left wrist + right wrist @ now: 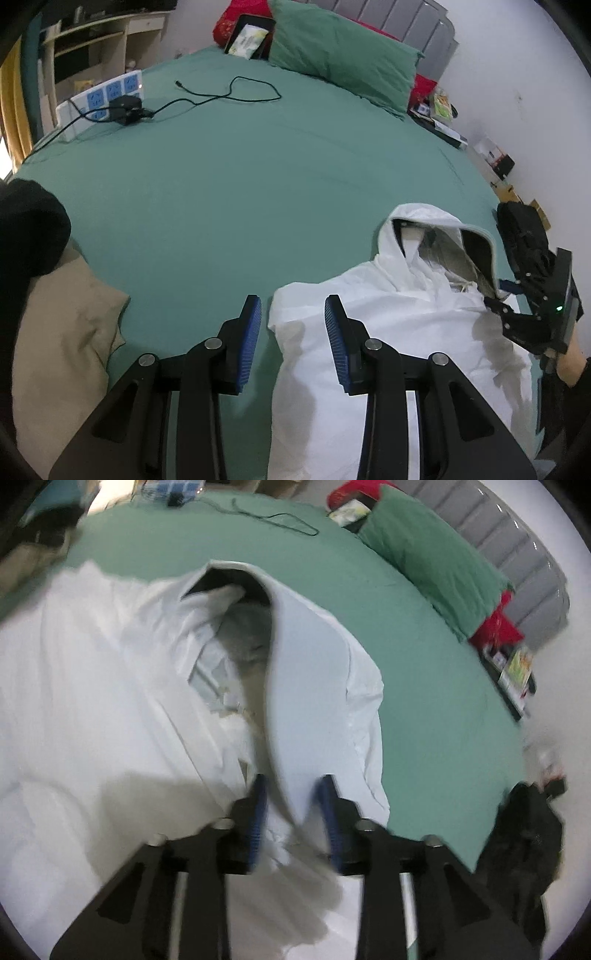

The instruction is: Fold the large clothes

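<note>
A white hooded garment lies flat on the green bed sheet, hood pointing up the bed. My left gripper hangs open over the garment's left edge, one blue pad above the sheet and the other above the white cloth. My right gripper sits at the hood's right side. In the blurred right wrist view the hood's rim runs down between the fingers of the right gripper. Its blue pads stand apart on either side of the cloth, so it reads as open.
A beige cloth and something black lie at the left. A green pillow leans on the grey headboard. A power strip with charger and cable rests far left. A black garment hangs off the right bed edge.
</note>
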A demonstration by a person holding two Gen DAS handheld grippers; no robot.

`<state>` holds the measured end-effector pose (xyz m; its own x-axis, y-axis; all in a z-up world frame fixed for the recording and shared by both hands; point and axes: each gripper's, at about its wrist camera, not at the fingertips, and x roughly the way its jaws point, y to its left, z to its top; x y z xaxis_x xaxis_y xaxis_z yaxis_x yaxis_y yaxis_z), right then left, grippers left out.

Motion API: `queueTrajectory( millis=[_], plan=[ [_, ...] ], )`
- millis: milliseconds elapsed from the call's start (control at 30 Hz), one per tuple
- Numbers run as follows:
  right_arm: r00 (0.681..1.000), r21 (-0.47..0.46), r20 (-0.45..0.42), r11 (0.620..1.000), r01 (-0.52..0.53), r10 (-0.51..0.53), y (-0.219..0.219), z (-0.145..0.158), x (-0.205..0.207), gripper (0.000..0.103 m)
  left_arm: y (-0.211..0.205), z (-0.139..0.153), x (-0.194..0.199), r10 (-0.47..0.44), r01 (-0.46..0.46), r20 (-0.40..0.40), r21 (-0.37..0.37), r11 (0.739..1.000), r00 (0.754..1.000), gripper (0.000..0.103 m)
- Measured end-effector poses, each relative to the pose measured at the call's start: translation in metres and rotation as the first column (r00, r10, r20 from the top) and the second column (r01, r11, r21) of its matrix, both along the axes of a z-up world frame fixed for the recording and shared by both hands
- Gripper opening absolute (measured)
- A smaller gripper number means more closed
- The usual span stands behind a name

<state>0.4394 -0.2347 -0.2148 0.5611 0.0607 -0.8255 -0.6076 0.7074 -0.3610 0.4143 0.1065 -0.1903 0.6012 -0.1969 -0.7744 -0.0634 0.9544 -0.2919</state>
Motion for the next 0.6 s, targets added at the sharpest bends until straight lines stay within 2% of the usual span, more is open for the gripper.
queueTrajectory(
  millis=[33,67,133,200,267,333,467,533,600],
  plan=[
    [1.000,0.045,-0.013,0.999,0.010,-0.010,-0.003,0.011,0.001,0.058,0.003,-0.002,0.001,0.008,-0.008,-0.008,-0.002,1.000,1.000,0.038],
    [1.000,0.083,-0.017,0.996,0.015,-0.014,-0.006,0.019,0.001,0.063,0.005,-0.003,0.001,0.012,-0.012,-0.014,-0.004,1.000,1.000,0.038],
    [1.000,0.152,-0.009,0.988,0.028,-0.027,-0.010,0.041,0.003,0.067,0.009,-0.007,0.001,0.015,-0.015,-0.023,-0.008,1.000,1.000,0.038],
    [0.999,0.143,0.027,0.989,0.033,-0.037,-0.007,0.058,0.001,0.068,0.013,-0.010,0.003,0.021,-0.021,-0.027,-0.002,1.000,0.999,0.038],
    [0.998,0.151,0.069,0.988,-0.005,-0.005,-0.005,0.078,0.003,0.073,0.017,-0.012,0.005,0.032,-0.032,-0.030,0.001,0.999,0.999,0.038],
    [0.996,0.173,0.085,0.985,0.023,-0.038,-0.007,0.092,0.023,0.077,0.022,-0.014,0.008,0.052,-0.052,-0.036,-0.005,0.999,0.998,0.038],
    [0.988,0.222,0.021,0.964,0.144,-0.153,-0.019,0.089,0.087,0.078,0.026,-0.017,0.010,0.055,-0.055,-0.035,0.007,0.998,0.998,0.038],
    [0.977,0.269,-0.075,0.940,0.211,-0.198,-0.022,0.076,0.113,0.078,0.027,-0.018,0.012,0.057,-0.057,-0.041,0.009,0.998,0.998,0.038],
    [0.969,0.317,-0.149,0.919,0.237,-0.198,-0.021,0.059,0.135,0.081,0.027,-0.019,0.013,0.056,-0.056,-0.040,0.017,0.998,0.998,0.038]
  ],
)
